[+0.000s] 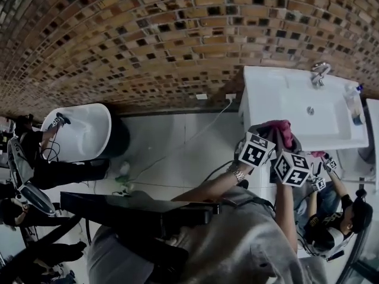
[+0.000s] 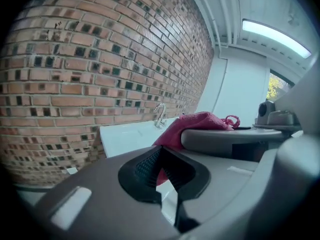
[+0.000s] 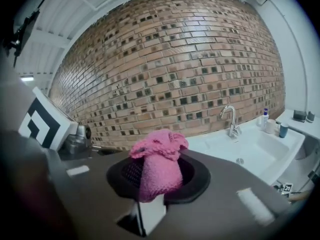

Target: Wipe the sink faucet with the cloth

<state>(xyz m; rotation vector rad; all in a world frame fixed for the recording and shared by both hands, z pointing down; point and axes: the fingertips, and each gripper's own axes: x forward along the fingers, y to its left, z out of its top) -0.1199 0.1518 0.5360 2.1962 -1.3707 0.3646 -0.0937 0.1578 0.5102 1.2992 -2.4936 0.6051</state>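
The white sink (image 1: 284, 102) stands against the brick wall, its chrome faucet (image 1: 320, 71) at the far rim. My right gripper (image 1: 283, 139) is shut on a bunched pink cloth (image 1: 278, 129), held in the air short of the sink's near edge. In the right gripper view the cloth (image 3: 159, 163) fills the jaws of the gripper (image 3: 156, 178); the faucet (image 3: 230, 119) lies ahead to the right. My left gripper (image 1: 259, 136) hangs just beside it, and its jaws (image 2: 159, 153) are shut on nothing. From there the cloth (image 2: 200, 124) and faucet (image 2: 160, 115) show beyond.
A soap bottle (image 1: 355, 102) stands on the sink's right end, with cups (image 3: 272, 126) beside it. A second white basin (image 1: 80, 132) is far left with a person at it. Another person (image 1: 331, 218) crouches lower right. A cable (image 1: 201, 129) runs over the floor.
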